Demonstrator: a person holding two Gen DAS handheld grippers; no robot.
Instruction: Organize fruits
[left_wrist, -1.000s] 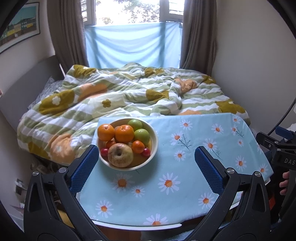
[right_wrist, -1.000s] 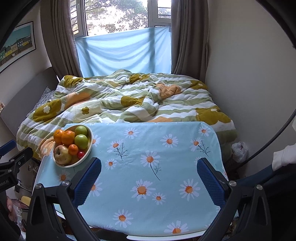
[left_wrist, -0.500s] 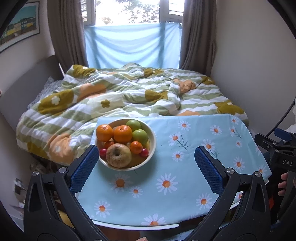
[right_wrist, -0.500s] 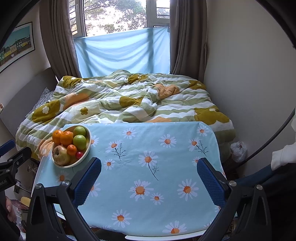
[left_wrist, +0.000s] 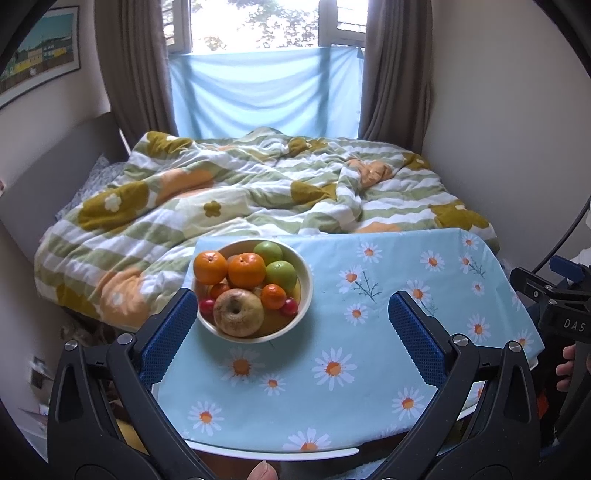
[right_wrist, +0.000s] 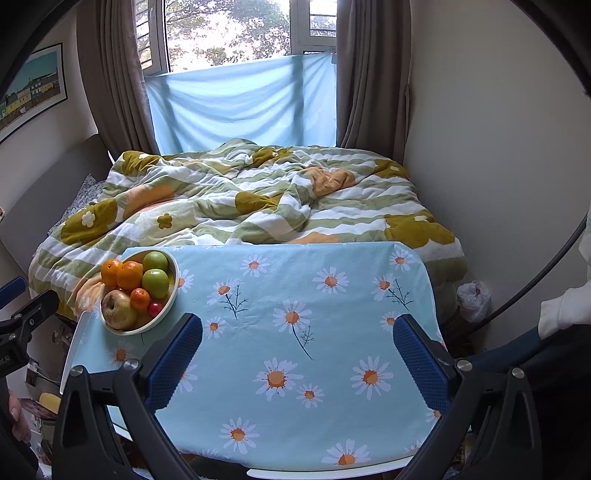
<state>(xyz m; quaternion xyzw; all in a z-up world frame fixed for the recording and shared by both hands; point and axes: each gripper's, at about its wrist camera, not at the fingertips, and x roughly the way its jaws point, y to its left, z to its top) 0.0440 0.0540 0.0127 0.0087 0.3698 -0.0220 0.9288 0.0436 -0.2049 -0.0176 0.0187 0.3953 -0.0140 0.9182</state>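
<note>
A cream bowl (left_wrist: 305, 295) (right_wrist: 170, 303) stands at the far left of a small table under a blue daisy cloth (left_wrist: 388, 280) (right_wrist: 295, 295). It holds two oranges (left_wrist: 246, 270), two green apples (left_wrist: 281, 275), a yellowish apple (left_wrist: 238, 312), a small mandarin (left_wrist: 273, 296) and small red fruits (left_wrist: 290, 306). My left gripper (left_wrist: 291, 328) hangs open above the near part of the table, its left finger just in front of the bowl. My right gripper (right_wrist: 297, 350) is open over the cloth's middle, well right of the bowl. Nothing is between either pair of fingers.
A bed with a green, white and mustard flowered quilt (right_wrist: 258, 199) lies right behind the table. Walls close in on both sides, with a curtained window (right_wrist: 236, 33) at the back. A white plastic bag (right_wrist: 474, 299) sits on the floor at the right.
Both views have drifted slightly back and up, so the bowl and table sit a little higher and farther. Both grippers stay open.
</note>
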